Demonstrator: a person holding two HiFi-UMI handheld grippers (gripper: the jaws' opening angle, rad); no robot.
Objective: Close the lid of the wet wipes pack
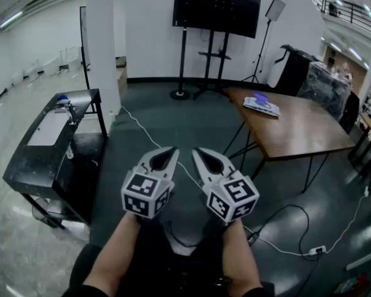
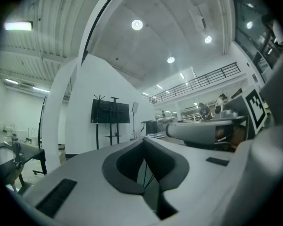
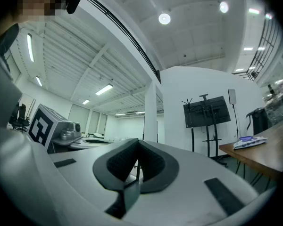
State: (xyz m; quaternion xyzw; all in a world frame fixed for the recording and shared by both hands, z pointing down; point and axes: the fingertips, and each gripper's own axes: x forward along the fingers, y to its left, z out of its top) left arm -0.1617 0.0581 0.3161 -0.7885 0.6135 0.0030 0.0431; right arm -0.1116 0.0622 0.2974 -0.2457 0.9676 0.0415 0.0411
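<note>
2 grippers side by side, near the person: left gripper (image 1: 164, 158) and right gripper (image 1: 208, 160) both pinched fully closed, holding nothing. Wet wipes pack (image 1: 260, 103) lies far right on the wooden table (image 1: 309, 132).

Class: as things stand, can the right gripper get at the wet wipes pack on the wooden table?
Probably not yet: the right gripper is over open floor, well short of the table, and the wet wipes pack lies near its far end. The way looks free.

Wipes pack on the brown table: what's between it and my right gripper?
Head view: between the right gripper and the pack is only bare floor, then the legs and near edge of the table.
</note>
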